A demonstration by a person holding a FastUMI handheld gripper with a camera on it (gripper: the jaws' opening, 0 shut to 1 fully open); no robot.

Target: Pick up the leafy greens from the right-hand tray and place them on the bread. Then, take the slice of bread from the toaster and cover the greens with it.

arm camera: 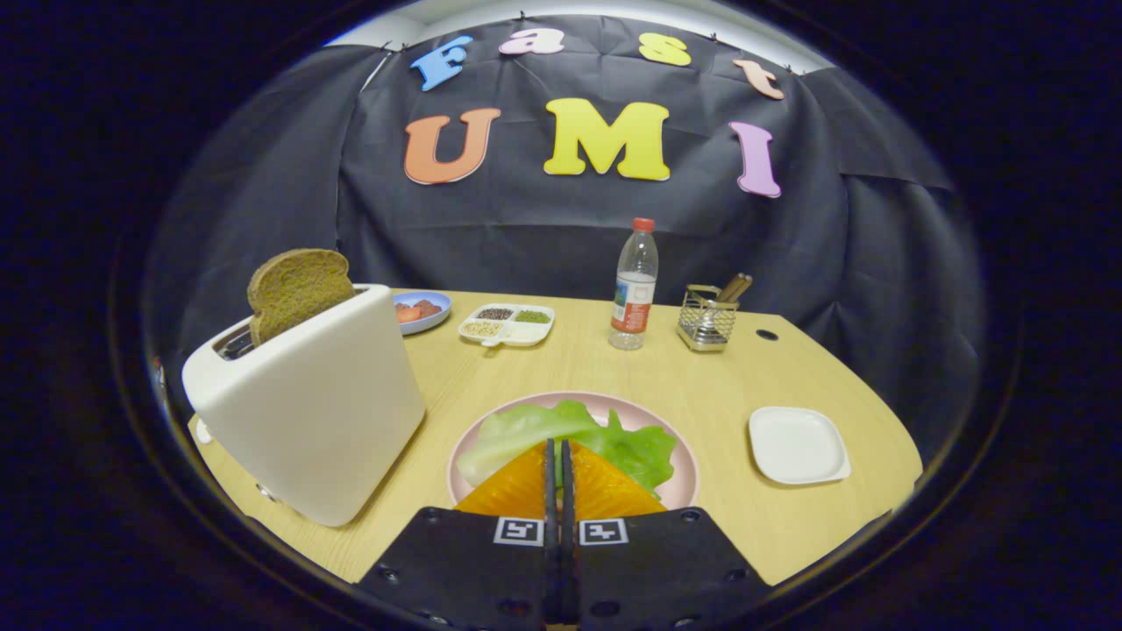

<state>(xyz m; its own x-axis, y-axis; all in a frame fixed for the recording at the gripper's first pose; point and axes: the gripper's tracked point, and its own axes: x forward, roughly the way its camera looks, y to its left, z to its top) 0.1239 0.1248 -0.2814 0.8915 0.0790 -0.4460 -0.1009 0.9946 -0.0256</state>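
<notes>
While gripper (558, 456) fingers meet, leafy greens (578, 438) just beyond

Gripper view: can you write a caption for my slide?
Shut gripper over leafy greens on the pink plate; bread slice waits in the toaster.

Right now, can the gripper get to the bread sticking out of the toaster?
Probably yes. The bread slice stands well above the toaster, with nothing over it. The gripper is shut over the pink plate, so it must open first.
</notes>
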